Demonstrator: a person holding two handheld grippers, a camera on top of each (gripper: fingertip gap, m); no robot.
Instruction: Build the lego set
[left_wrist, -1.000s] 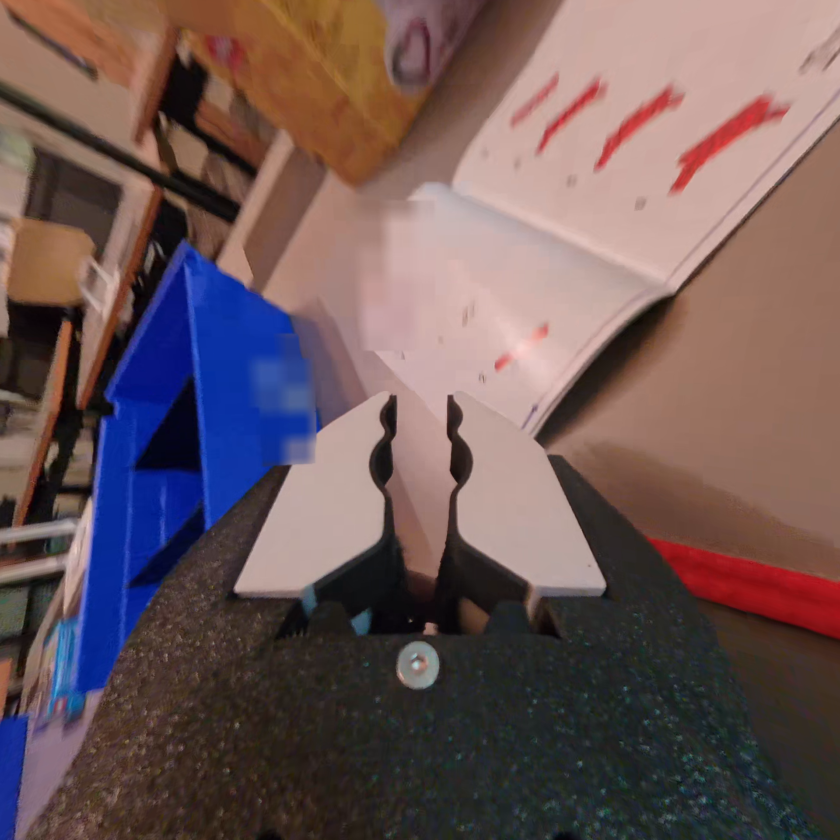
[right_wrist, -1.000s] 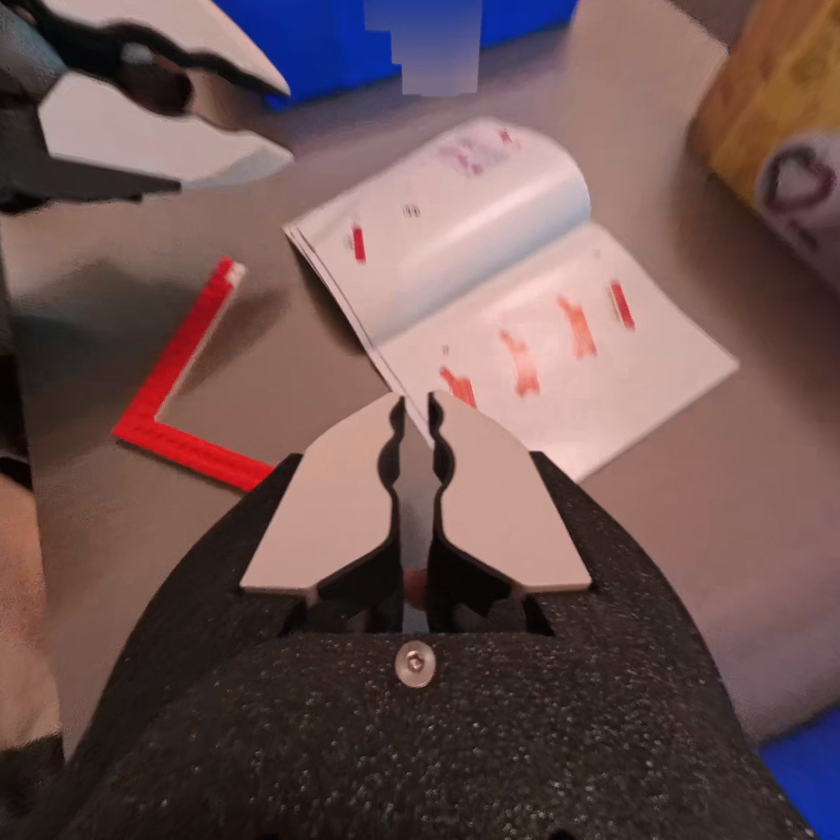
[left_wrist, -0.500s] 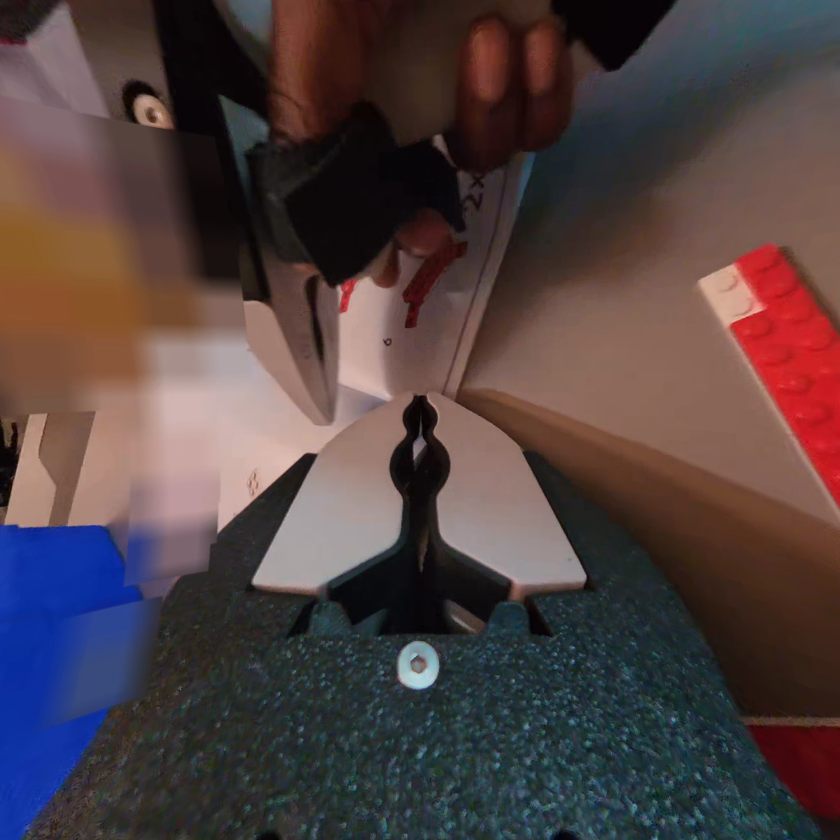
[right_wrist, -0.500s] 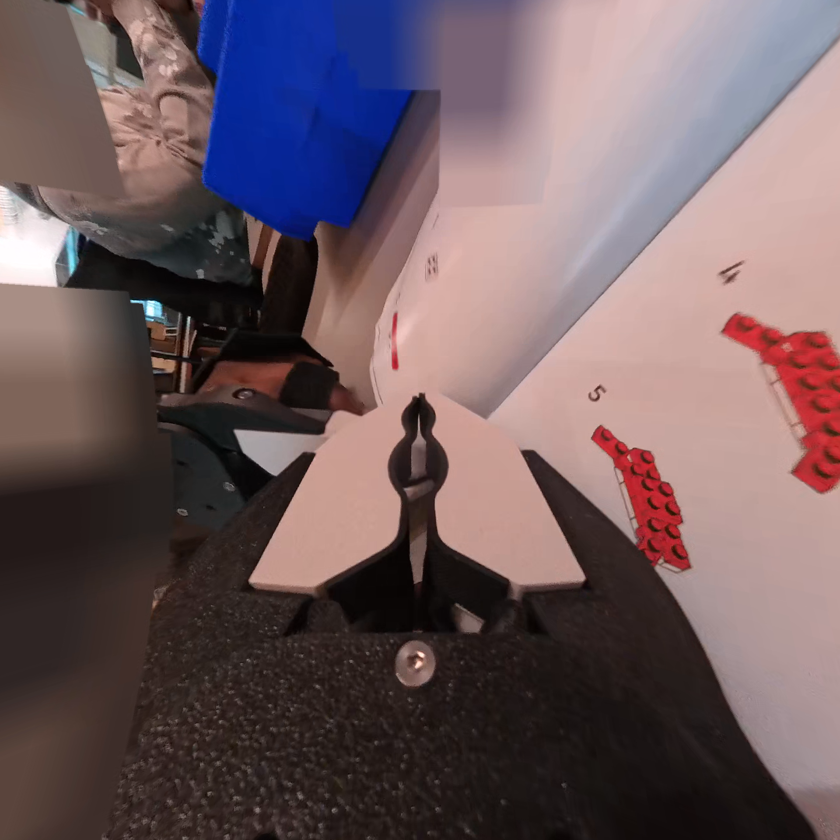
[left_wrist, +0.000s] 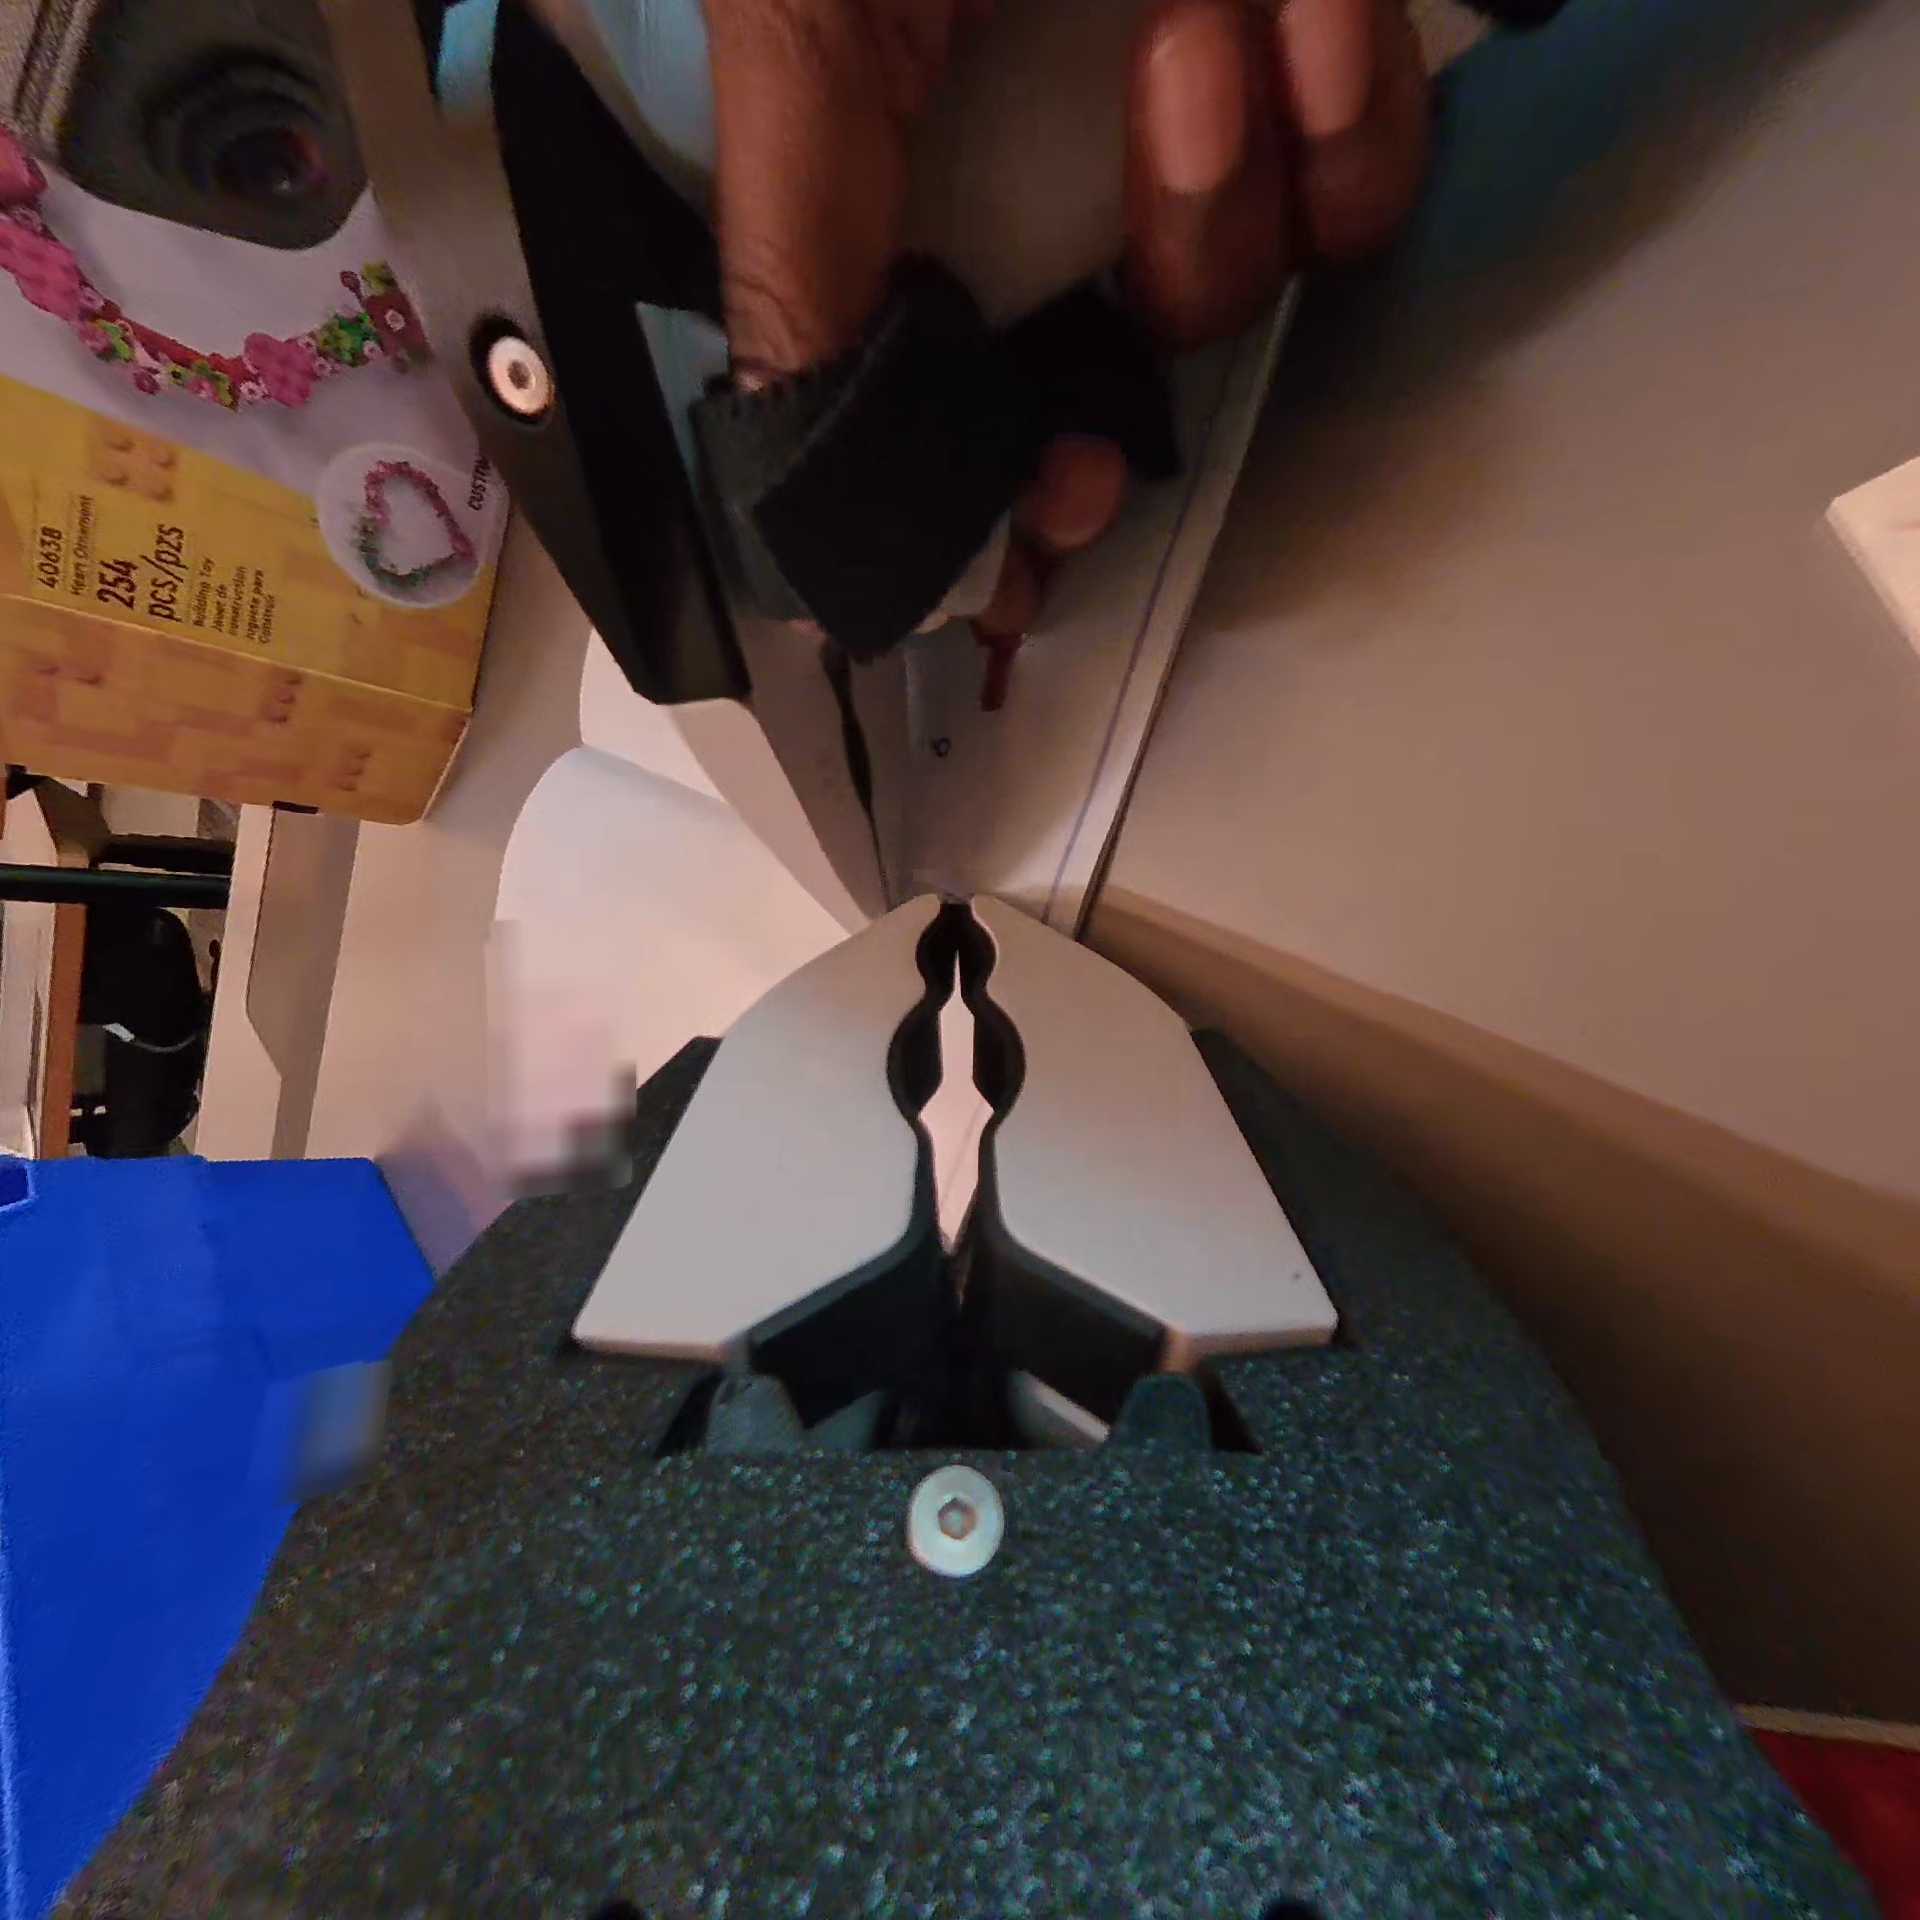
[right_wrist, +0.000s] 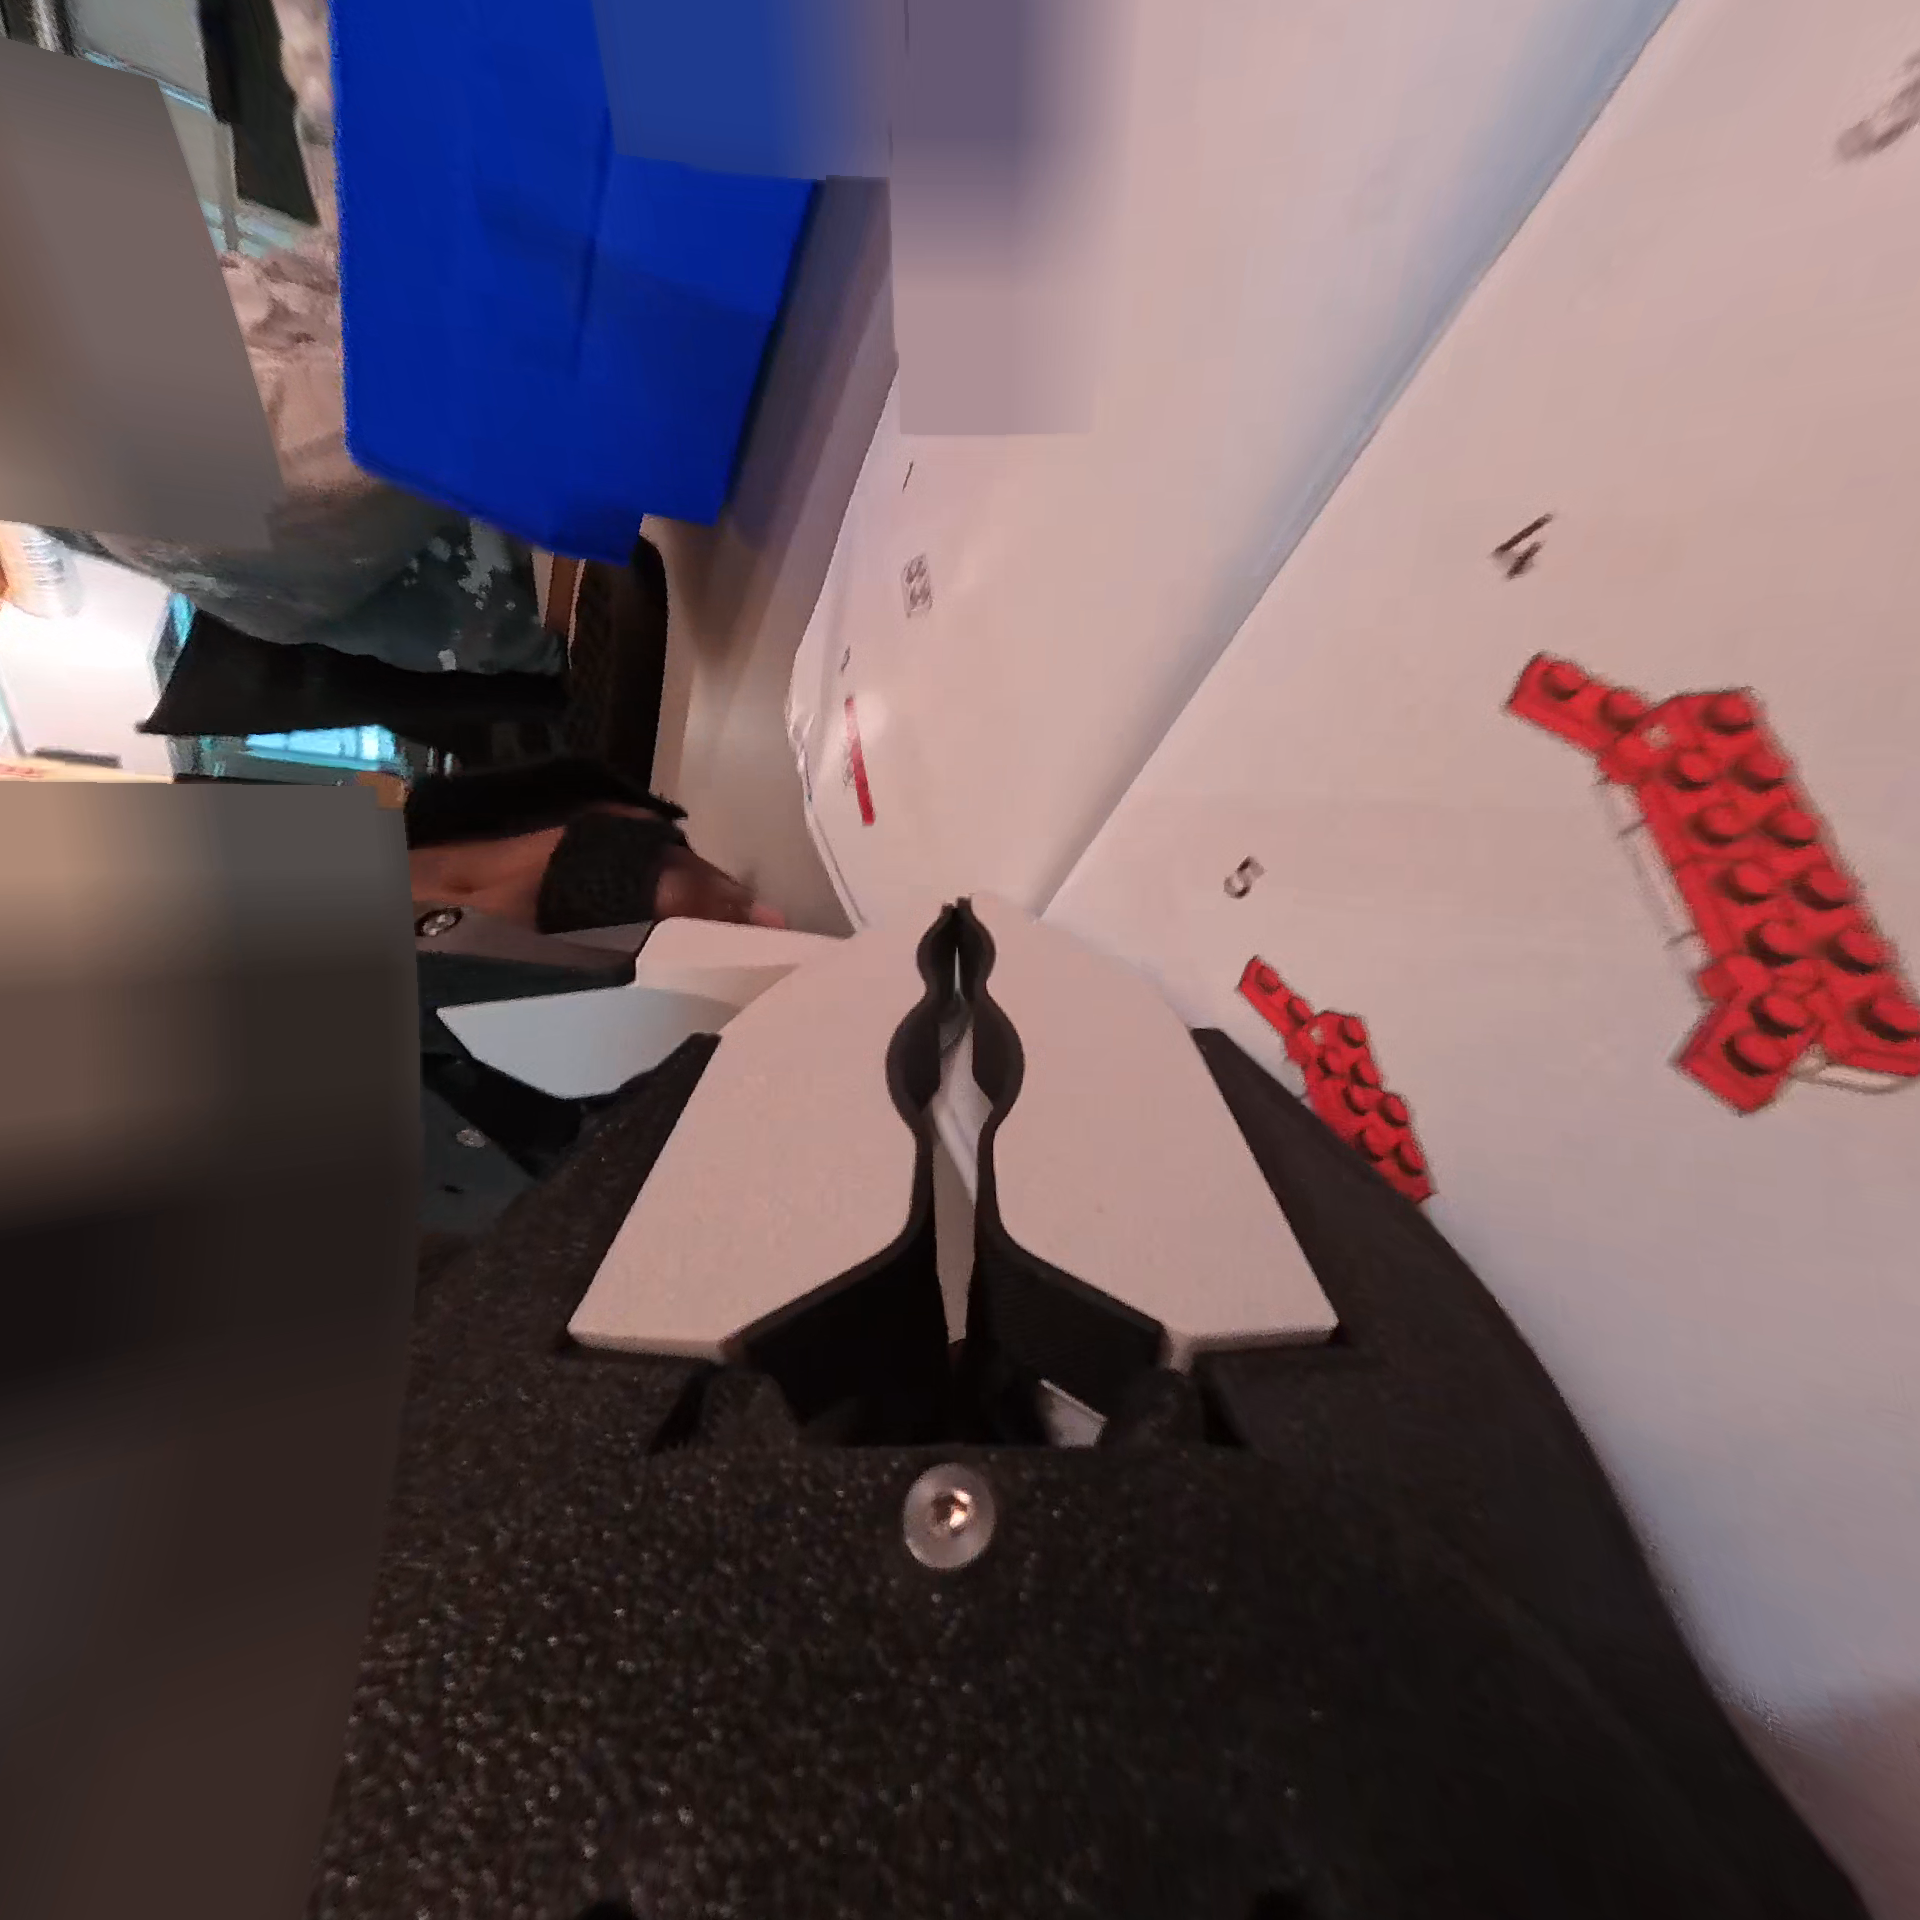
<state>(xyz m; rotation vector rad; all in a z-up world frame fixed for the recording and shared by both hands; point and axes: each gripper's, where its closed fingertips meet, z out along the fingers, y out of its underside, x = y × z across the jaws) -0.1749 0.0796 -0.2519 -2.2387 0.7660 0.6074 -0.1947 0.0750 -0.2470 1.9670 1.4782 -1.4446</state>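
The open instruction booklet (left_wrist: 665, 935) lies on the tan table, and its pages with red brick drawings fill the right wrist view (right_wrist: 1558, 468). My left gripper (left_wrist: 951, 914) is shut, with a thin white sheet of the booklet showing between its jaws. My right gripper (right_wrist: 958, 914) is shut in the same way on a sheet of the booklet. The two grippers meet tip to tip at the booklet's edge. The right gripper's fingers (left_wrist: 800, 769) come in from above in the left wrist view. The left gripper's fingers (right_wrist: 582, 1029) show at the left in the right wrist view.
A yellow set box (left_wrist: 208, 644) stands behind the booklet. A blue bin (left_wrist: 156, 1403) is at the left and also shows in the right wrist view (right_wrist: 551, 270). A red Lego piece (left_wrist: 1860, 1808) lies at the lower right. A hand (left_wrist: 1195, 156) holds the right gripper.
Both grippers went from slightly open above the table to shut at the booklet's edge. Since half a second ago they have moved closer together, tips now touching.
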